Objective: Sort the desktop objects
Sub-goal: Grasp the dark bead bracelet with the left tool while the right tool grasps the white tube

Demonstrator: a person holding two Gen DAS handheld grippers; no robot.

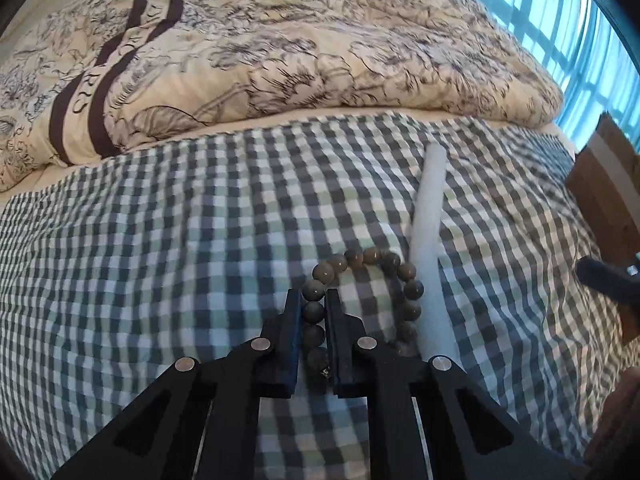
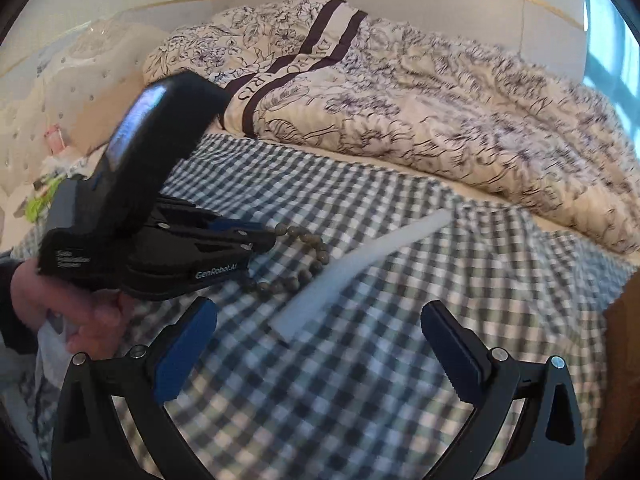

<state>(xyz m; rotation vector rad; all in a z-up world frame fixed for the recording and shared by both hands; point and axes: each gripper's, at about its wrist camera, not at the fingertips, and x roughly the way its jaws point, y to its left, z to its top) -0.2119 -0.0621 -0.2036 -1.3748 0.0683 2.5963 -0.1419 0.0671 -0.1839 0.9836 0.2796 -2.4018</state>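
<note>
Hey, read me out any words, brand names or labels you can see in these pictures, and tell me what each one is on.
"GenRobot.AI": white print on the side of the left gripper.
Small white label lines on that gripper's rear body: too blurred to read.
"RIS": letters on the dark stripe of the floral duvet; the rest of the word is folded away.

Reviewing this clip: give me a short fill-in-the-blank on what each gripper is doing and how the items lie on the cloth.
1. The left gripper is shut on the bead ____.
2. The right gripper holds nothing; its jaws stand ____.
3. The white foam stick lies on the ____-patterned cloth.
4. In the left wrist view, the stick lies to the ____ of the bracelet's loop.

Missing words: bracelet; open; checked; right
</note>
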